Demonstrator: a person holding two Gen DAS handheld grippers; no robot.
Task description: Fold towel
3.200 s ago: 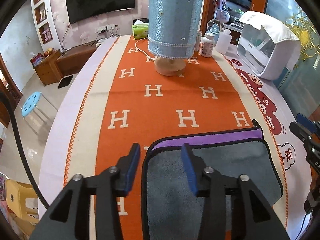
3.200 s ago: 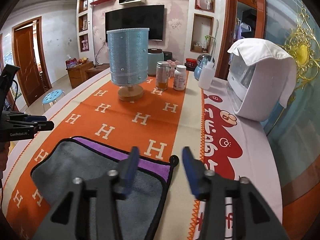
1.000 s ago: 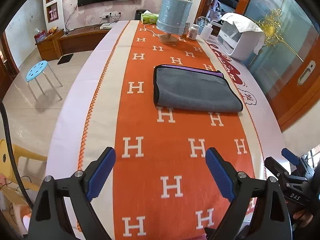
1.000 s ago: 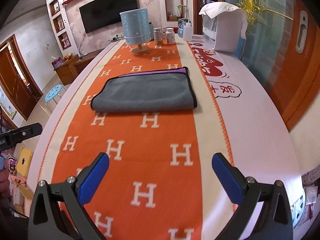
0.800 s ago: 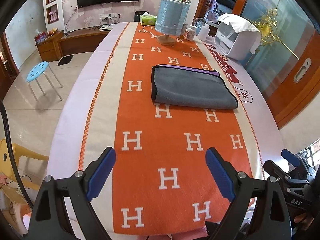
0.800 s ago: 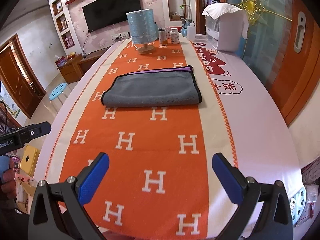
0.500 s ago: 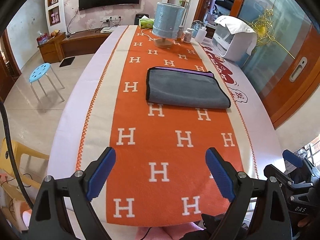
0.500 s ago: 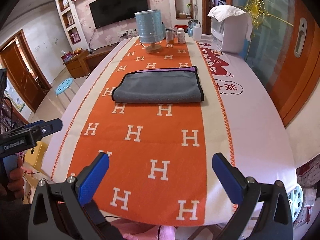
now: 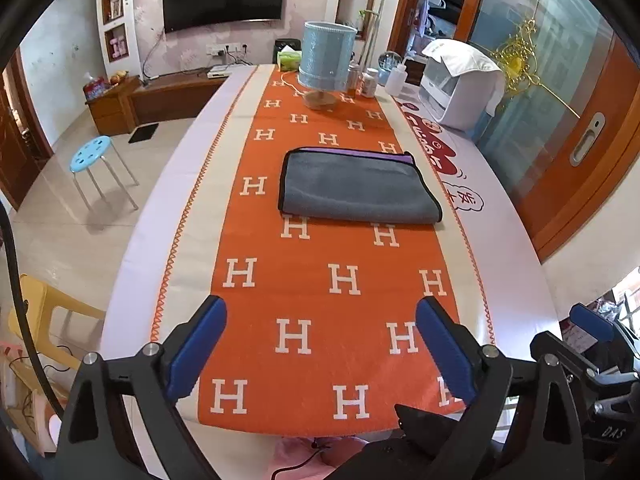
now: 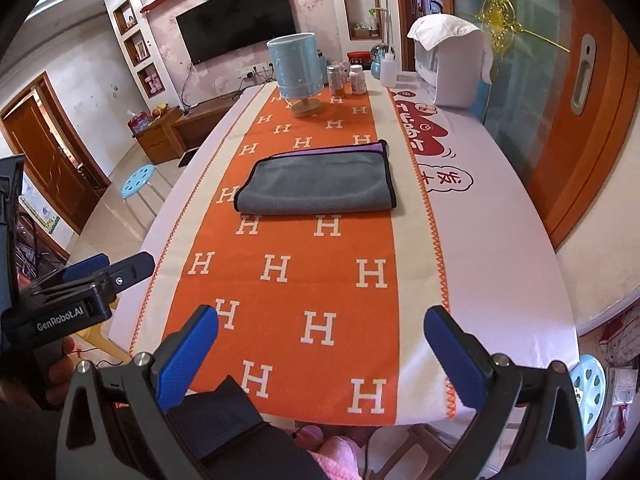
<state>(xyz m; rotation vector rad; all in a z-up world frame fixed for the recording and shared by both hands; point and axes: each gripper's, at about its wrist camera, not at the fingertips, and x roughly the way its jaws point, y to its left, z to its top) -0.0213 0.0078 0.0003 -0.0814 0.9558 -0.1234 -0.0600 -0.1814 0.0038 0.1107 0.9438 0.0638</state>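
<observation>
At 12 o'clock on the tabletop (image 9: 516, 240), the folded towel (image 9: 356, 188) lies released; both tools (image 9: 320, 344) (image 10: 320, 354) have withdrawn, wide open, empty: folding looks finished.

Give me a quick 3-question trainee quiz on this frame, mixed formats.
1. True or false: the left tongs are shut on the towel.
2. Which towel edge shows a purple strip? A near edge, B far edge, C neither.
3. Fill in: the towel lies on the orange ___, between the tongs and the blue lamp.

Key: 1 false, both the left tongs and the right tongs are open, apart from the towel. 2 B. 3 runner.
</observation>
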